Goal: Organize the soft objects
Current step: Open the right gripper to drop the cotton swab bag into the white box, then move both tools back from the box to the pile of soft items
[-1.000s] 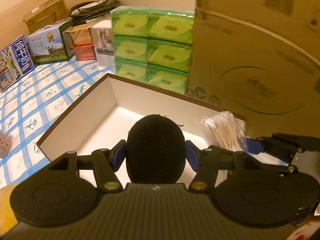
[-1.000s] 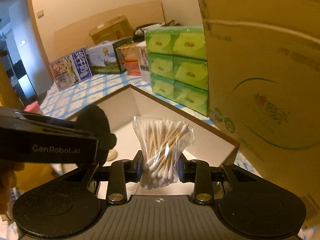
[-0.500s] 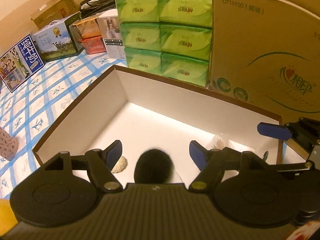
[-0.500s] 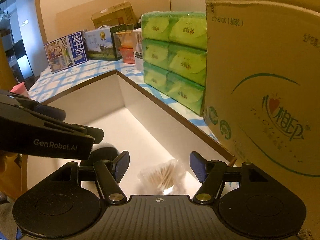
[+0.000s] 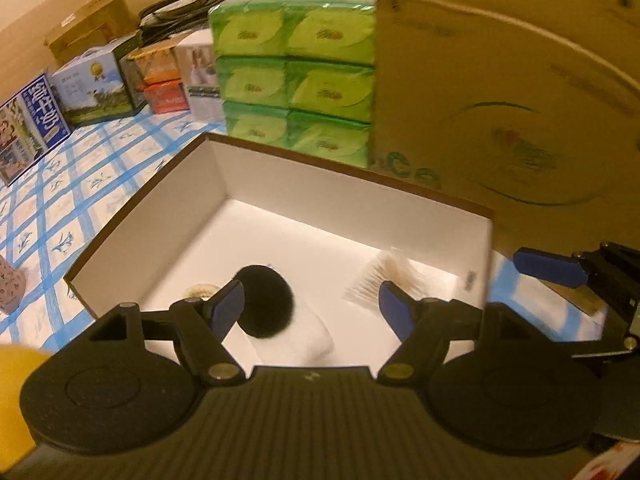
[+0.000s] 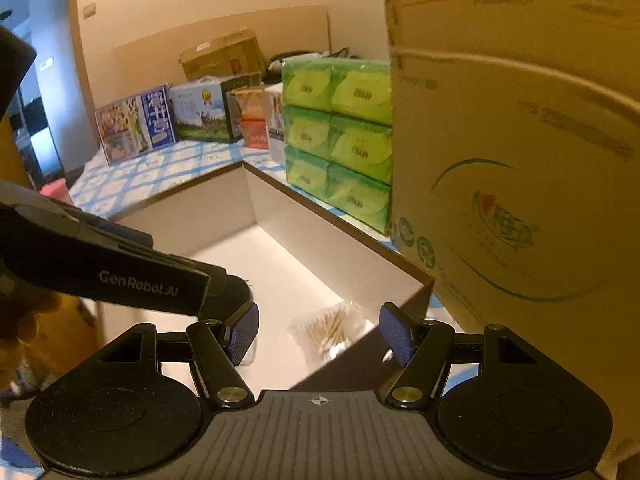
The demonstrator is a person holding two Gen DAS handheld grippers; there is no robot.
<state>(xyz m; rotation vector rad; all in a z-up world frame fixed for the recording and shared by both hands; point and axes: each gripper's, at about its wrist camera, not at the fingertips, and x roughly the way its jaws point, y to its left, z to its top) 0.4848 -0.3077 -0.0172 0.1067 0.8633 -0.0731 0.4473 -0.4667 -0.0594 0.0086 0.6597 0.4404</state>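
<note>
Soft objects lie inside the white box (image 5: 400, 216), both claws empty above it.
Left gripper (image 5: 312, 306) and right gripper (image 6: 318, 334) have jaws wide apart, holding nothing. Below them the black puff (image 5: 266, 306) rests on a white pad (image 5: 308, 340), a beige puff (image 5: 198, 291) beside it, the cotton swab bag (image 6: 330, 330) near the right wall. The placing step looks done; the next move probably needs another soft item from outside.

plain cream wall (image 6: 200, 4) | blue-checked white cloth on worktop (image 5: 60, 208) | dim warm yellowish light
</note>
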